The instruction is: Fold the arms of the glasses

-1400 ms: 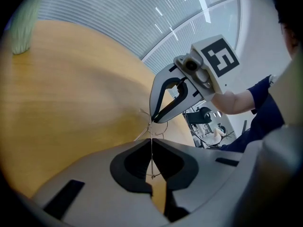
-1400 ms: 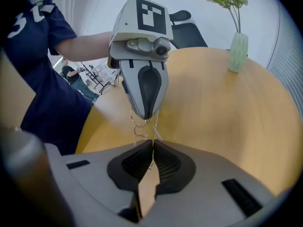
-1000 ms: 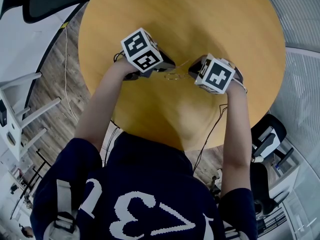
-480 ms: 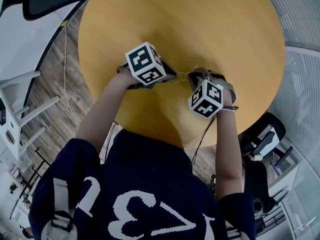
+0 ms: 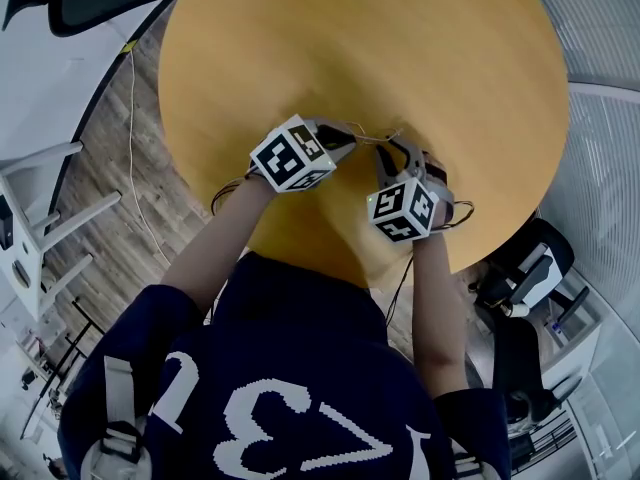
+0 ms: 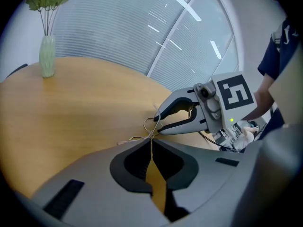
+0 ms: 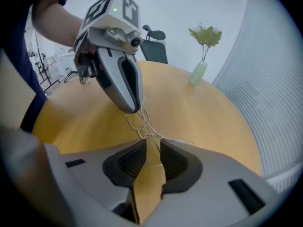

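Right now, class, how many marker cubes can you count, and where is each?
2. The left cube rides the left tongs, shut on the glasses; the right cube rides the right tongs, jaws opening with the glasses' wire between them. None seems hidden.

Bright, even indoor light, soft shadows, sharp centres, fisheye-bent edges darkening into vignettes
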Available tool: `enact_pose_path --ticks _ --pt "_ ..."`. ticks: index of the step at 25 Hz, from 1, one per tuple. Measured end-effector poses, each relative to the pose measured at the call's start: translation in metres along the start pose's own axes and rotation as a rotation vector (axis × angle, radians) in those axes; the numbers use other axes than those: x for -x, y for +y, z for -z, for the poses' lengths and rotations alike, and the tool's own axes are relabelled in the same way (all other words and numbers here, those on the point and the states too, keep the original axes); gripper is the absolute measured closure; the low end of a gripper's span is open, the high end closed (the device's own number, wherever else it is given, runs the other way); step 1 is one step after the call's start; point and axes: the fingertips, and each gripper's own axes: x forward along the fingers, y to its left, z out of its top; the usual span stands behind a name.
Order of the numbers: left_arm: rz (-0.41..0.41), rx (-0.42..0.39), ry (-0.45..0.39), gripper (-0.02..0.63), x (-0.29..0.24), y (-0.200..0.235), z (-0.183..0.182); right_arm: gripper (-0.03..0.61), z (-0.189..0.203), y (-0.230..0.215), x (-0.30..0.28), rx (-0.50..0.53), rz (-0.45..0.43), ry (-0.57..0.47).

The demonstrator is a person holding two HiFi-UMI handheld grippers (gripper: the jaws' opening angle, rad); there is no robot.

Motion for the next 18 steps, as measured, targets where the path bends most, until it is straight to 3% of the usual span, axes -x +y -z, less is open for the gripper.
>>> enact_pose_path --ticks 11,16,18 --pt "-0.155 0.093 -0.073 0.592 0.004 0.019 0.006 0.437 0.019 -0.007 0.010 -0.324 -0.035 -0.034" --pt "-0.215 0.096 -0.157 0.592 0.028 0.025 -0.003 0.441 0.026 -0.032 0.033 -0.407 0.076 -0.063" --pt "-0.244 0.085 -0.230 0.592 0.043 0.025 -0.016 0.502 0.021 -0.046 0.049 -0.459 0.136 -0.132"
